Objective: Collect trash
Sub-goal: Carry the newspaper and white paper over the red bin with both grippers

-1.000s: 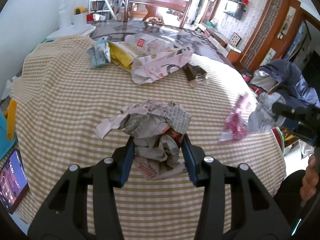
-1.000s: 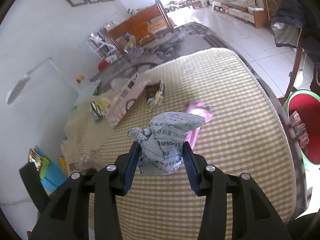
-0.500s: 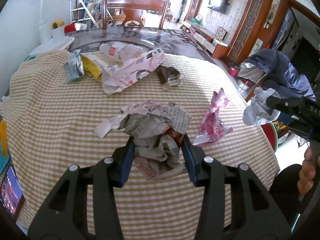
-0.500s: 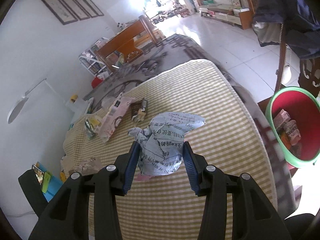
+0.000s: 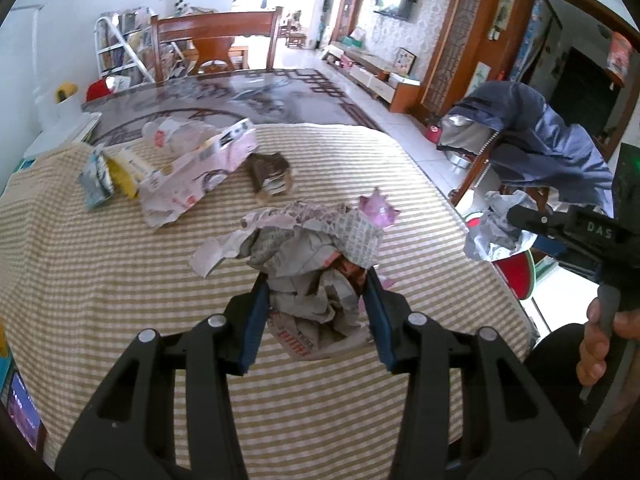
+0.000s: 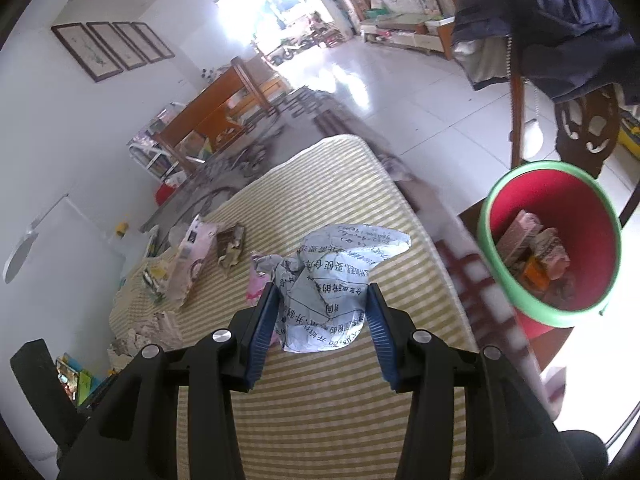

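The left tool (image 5: 314, 304) has its blue-padded fingers pinching a crumpled wad of grey newspaper (image 5: 308, 264), held up over the desk covered with a beige-and-white checked cloth (image 5: 100, 280). The right tool (image 6: 320, 312) is clamped on a crumpled sheet of white paper printed with black characters (image 6: 332, 280), also held above the cloth near the desk's edge. In the left view that right tool shows off to the side, gripped by a person's hand (image 5: 600, 344), its paper hanging over the desk's rim.

Just past that edge, low beside the desk, stands a red round bin with a green rim (image 6: 492, 248), already holding some boxes and wrappers. Neither wad is over it.

Litter lies on the cloth: a pink crinkled plastic wrapper (image 5: 378, 210) just behind the newspaper wad, a dark brown crushed packet (image 5: 270, 172), a flattened pink-and-white carton (image 5: 200, 168), and yellow and blue-grey packets (image 5: 108, 172) at the far side. A dark blue jacket (image 5: 552, 140) hangs over a chair back beyond the bin.
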Demonstrator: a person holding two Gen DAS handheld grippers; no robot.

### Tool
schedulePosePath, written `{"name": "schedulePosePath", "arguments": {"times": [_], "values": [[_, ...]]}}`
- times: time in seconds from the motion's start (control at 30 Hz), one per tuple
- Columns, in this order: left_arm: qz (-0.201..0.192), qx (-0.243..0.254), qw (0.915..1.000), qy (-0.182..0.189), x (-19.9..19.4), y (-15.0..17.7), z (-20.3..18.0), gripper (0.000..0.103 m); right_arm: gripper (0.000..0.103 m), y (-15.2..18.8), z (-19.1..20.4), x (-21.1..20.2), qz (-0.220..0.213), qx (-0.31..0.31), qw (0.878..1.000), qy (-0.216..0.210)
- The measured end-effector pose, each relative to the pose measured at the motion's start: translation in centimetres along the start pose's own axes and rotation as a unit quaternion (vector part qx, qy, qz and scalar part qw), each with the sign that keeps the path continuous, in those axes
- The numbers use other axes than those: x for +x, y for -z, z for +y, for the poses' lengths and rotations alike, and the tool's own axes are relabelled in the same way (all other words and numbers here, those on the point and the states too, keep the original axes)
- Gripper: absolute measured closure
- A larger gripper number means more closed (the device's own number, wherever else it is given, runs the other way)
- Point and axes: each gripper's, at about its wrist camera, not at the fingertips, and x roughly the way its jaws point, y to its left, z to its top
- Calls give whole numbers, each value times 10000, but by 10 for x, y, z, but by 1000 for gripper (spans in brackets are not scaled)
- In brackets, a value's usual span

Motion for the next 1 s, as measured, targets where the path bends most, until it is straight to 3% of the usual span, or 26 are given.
{"name": "schedulePosePath", "arguments": {"times": [1.0], "values": [[137, 807, 9943, 681, 25, -16, -90, 59, 58, -6, -86, -42, -443, 831, 9942, 510]]}}
